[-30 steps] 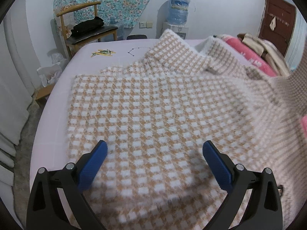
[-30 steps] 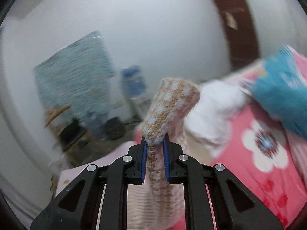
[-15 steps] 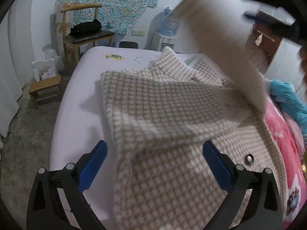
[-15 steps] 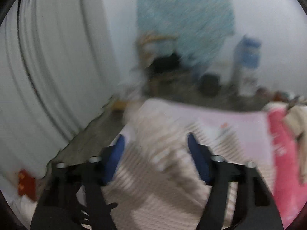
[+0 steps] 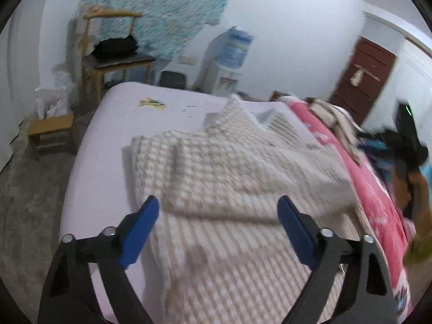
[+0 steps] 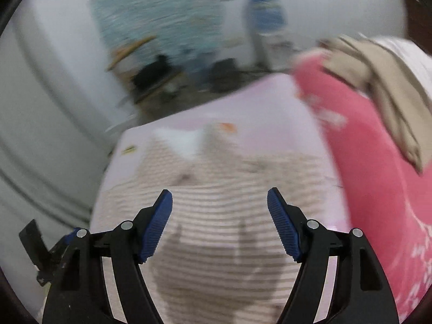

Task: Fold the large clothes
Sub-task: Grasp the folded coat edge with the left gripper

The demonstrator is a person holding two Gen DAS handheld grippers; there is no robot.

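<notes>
One checked garment (image 5: 229,178) lies on the bed (image 5: 91,167), a folded layer across its middle. Two grippers are visible. The left gripper (image 5: 218,217) has just been closing slightly; its fingers stand wide, nothing clamped between them. The right gripper (image 6: 219,210) stands wide, empty, above the cloth. One pink quilt (image 6: 378,189) lies beside the garment. Motion blur obscures the garment's pattern; its near end is cut off.

We are looking through dim, even indoor light; motion blur is smearing both fisheye views, worst in the right wrist's, with dark vignetting curving every edge.
</notes>
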